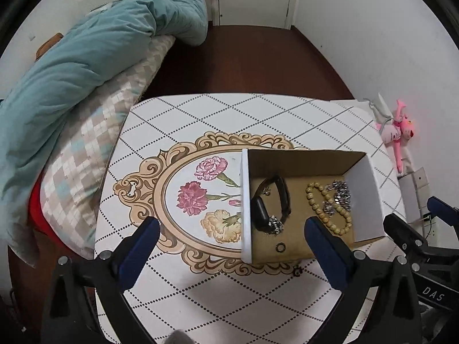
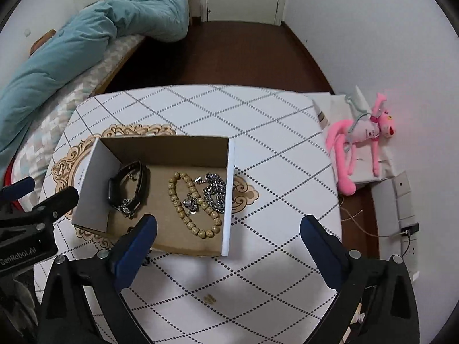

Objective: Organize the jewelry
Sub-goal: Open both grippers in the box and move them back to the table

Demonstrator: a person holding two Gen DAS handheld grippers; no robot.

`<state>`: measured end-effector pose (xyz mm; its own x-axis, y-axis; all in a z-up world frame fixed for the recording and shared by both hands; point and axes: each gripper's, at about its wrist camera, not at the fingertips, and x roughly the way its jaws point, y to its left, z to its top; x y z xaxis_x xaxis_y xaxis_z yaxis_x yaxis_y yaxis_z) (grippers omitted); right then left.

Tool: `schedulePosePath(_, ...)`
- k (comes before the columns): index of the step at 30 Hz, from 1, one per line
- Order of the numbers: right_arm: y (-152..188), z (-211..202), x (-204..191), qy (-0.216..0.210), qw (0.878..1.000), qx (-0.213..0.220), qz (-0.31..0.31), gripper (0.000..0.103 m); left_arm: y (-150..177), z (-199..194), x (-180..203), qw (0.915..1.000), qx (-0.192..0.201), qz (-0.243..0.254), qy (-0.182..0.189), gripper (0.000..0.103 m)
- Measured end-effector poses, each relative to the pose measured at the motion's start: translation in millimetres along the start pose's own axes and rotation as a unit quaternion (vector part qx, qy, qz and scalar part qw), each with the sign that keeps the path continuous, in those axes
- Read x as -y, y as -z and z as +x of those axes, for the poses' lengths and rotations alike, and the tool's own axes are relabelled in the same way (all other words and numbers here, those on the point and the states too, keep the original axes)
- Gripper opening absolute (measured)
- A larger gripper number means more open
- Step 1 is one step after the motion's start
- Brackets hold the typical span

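Jewelry box ahead of both wide-open tools, unheld.

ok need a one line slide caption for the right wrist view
Open right gripper above a cardboard box holding a black watch, wooden bead bracelet and silver chain.

Even, soft indoor light, faint shadows under both tools, sharp centre, strong fisheye bending at dark edges.
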<state>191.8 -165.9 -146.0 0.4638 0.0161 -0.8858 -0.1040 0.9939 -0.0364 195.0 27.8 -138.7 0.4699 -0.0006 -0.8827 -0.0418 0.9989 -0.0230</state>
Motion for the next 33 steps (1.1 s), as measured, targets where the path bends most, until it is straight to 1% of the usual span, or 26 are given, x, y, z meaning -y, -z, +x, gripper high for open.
schedulePosePath(5, 2, -31, 4, -0.008, 0.999, 0.027, 0.014, 0.102, 6, -22, 3, 0.9998, 0.015, 0.001, 0.011, 0.103)
schedulePosePath(9, 20, -45, 6, -0.017, 0.999, 0.035, 0.019, 0.102, 25, -32, 6, 0.9996, 0.028, 0.001, -0.003, 0.103)
schedulePosePath(12, 44, -39, 8, -0.022, 0.999, 0.025, 0.025, 0.102, 47, -23, 5, 0.9998, 0.009, -0.01, -0.013, 0.103)
schedulePosePath(14, 63, -24, 9, -0.03, 0.999, 0.008, 0.031, 0.102, 60, -15, 4, 0.9997, -0.001, -0.011, -0.02, 0.103)
schedulePosePath(16, 84, -4, 8, -0.049, 0.998, -0.016, 0.036, 0.102, 77, 0, 4, 0.9994, -0.018, -0.008, -0.028, 0.103)
schedulePosePath(17, 91, 3, 8, -0.055, 0.998, -0.022, 0.039, 0.101, 84, 7, 3, 0.9991, -0.025, -0.011, -0.031, 0.103)
schedulePosePath(18, 99, 12, 7, -0.061, 0.997, -0.027, 0.041, 0.098, 91, 13, 1, 0.9989, -0.031, -0.013, -0.031, 0.103)
schedulePosePath(19, 107, 20, 5, -0.065, 0.997, -0.03, 0.043, 0.089, 95, 17, 0, 0.9987, -0.035, -0.014, -0.033, 0.103)
schedulePosePath(20, 113, 27, 3, -0.066, 0.996, -0.031, 0.043, 0.083, 101, 24, -1, 0.9982, -0.042, -0.015, -0.039, 0.103)
schedulePosePath(21, 118, 32, 2, -0.066, 0.996, -0.032, 0.043, 0.073, 106, 28, -2, 0.9979, -0.046, -0.015, -0.043, 0.103)
schedulePosePath(23, 125, 41, -2, -0.07, 0.996, -0.033, 0.042, 0.068, 112, 34, -5, 0.9974, -0.053, -0.02, -0.044, 0.103)
schedulePosePath(24, 127, 45, -4, -0.072, 0.996, -0.029, 0.04, 0.061, 115, 36, -6, 0.9972, -0.055, -0.023, -0.044, 0.103)
schedulePosePath(25, 129, 47, -7, -0.069, 0.997, -0.026, 0.035, 0.054, 117, 38, -7, 0.9971, -0.057, -0.024, -0.046, 0.103)
schedulePosePath(26, 131, 49, -8, -0.066, 0.997, -0.026, 0.032, 0.05, 118, 40, -8, 0.9969, -0.058, -0.024, -0.048, 0.103)
schedulePosePath(27, 132, 48, -11, -0.061, 0.998, -0.015, 0.026, 0.045, 118, 41, -8, 0.9968, -0.059, -0.025, -0.048, 0.103)
schedulePosePath(28, 133, 48, -13, -0.056, 0.998, -0.011, 0.022, 0.037, 119, 42, -9, 0.9968, -0.06, -0.025, -0.047, 0.103)
schedulePosePath(29, 133, 48, -16, -0.047, 0.999, -0.009, 0.015, 0.033, 118, 42, -9, 0.9967, -0.06, -0.025, -0.049, 0.103)
schedulePosePath(30, 134, 48, -19, -0.039, 0.999, -0.004, 0.008, 0.015, 118, 43, -8, 0.9967, -0.059, -0.024, -0.05, 0.103)
schedulePosePath(31, 135, 48, -20, -0.035, 0.999, -0.002, 0.006, 0.005, 117, 43, -7, 0.9968, -0.058, -0.022, -0.049, 0.103)
schedulePosePath(32, 136, 48, -20, -0.037, 0.999, -0.002, 0.006, 0.001, 116, 43, -5, 0.997, -0.057, -0.02, -0.048, 0.103)
schedulePosePath(33, 136, 47, -20, -0.039, 0.999, -0.002, 0.003, 0.0, 115, 43, -3, 0.9972, -0.055, -0.017, -0.048, 0.103)
